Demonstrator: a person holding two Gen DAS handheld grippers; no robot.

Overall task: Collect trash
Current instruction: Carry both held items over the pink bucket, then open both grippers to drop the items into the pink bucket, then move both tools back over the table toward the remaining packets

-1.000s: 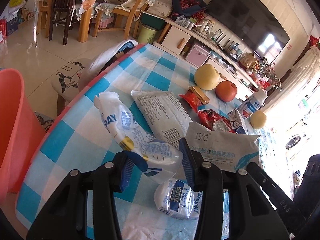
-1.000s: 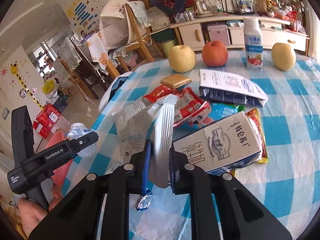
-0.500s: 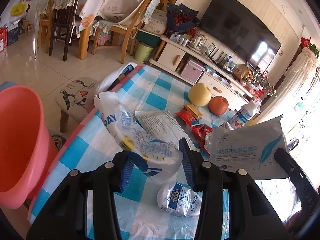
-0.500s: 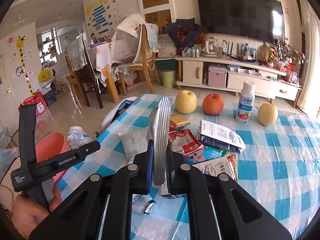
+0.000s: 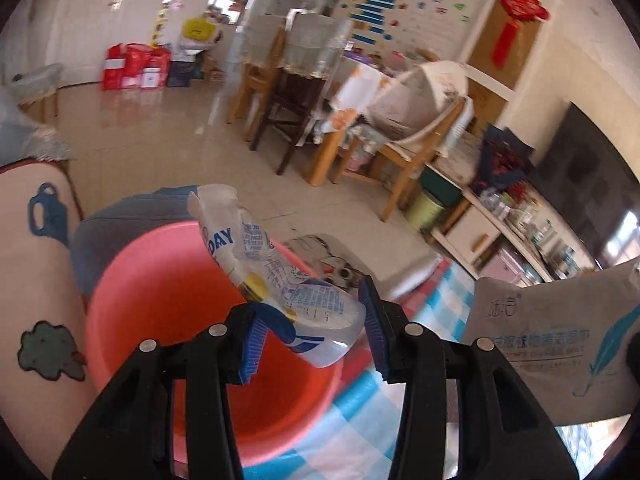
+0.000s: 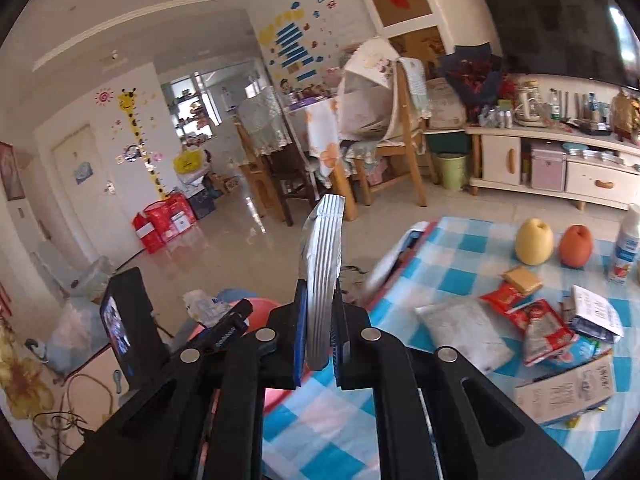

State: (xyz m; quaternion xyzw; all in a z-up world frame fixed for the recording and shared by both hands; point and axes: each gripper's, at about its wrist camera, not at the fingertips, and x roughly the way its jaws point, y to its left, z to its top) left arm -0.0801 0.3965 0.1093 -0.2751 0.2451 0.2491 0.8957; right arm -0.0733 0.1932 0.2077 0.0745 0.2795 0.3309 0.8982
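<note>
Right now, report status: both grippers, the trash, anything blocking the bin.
Left gripper shut on crumpled plastic bottle, over the pink bin. Right gripper shut on flat packet, beside table edge. Bin mouth unobstructed.

A family living room is shown. A wall television is seen above a low cabinet. Wooden dining chairs and a giraffe height chart are seen too.

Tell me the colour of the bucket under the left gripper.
The bucket is pink-red, plain inside, clearest in the left wrist view.

Pink bucket; blue-and-white checked tablecloth.
</note>
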